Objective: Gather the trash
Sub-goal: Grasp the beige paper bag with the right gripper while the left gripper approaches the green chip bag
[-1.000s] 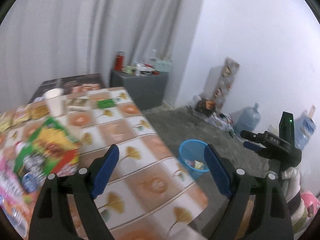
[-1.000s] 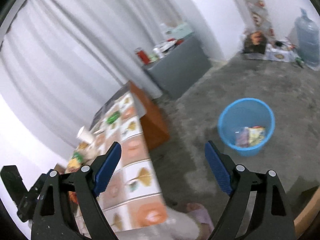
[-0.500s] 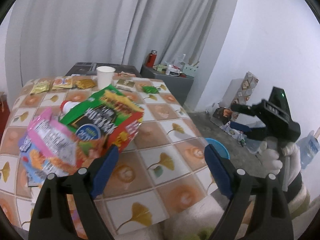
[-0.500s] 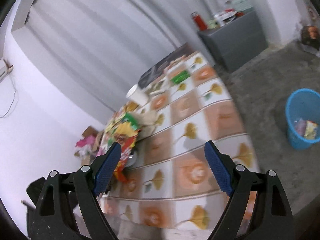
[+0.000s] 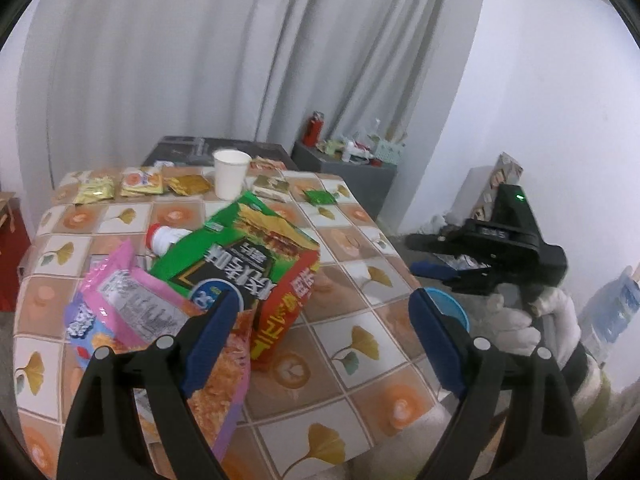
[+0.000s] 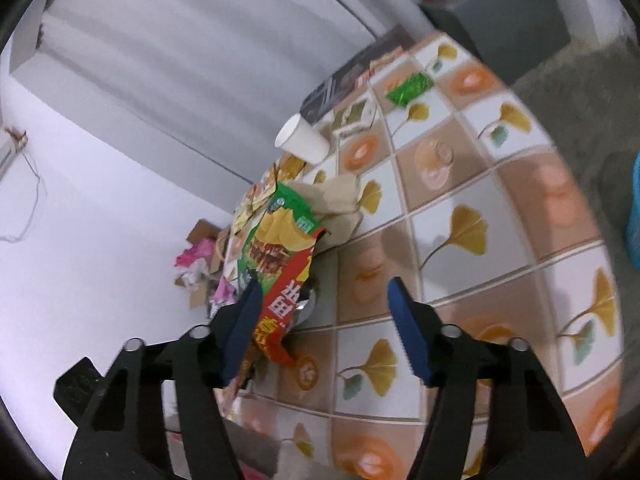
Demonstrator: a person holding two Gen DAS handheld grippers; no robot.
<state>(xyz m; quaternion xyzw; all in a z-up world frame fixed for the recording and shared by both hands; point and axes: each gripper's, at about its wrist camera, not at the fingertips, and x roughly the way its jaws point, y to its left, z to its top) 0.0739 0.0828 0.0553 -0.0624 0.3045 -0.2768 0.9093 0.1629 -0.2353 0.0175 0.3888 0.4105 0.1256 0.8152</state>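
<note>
A green and red chip bag (image 5: 240, 264) lies on the tiled ginkgo-pattern table (image 5: 360, 344), partly over a pink snack bag (image 5: 132, 304) and beside a white bottle with a red cap (image 5: 164, 238). My left gripper (image 5: 322, 308) hovers open above the table's near part, its left finger over the bags. My right gripper (image 6: 324, 304) is low over the table with its jaws closing. The red end of the chip bag (image 6: 280, 248) sits just inside its left finger, and the pads do not press on it. The left wrist view shows the right gripper (image 5: 424, 256) in a gloved hand.
A paper cup (image 5: 230, 174), several small wrappers (image 5: 136, 184) and a green packet (image 5: 320, 197) lie at the table's far end. A blue bin (image 5: 448, 304) stands on the floor past the right edge. A grey cabinet (image 5: 352, 172) stands by the curtain, and a cardboard box of scraps (image 6: 200, 256) is on the floor.
Both views have swung from the floor and the blue bin onto the table and its snack bags. The right gripper has come down close to the chip bag and its jaws have narrowed.
</note>
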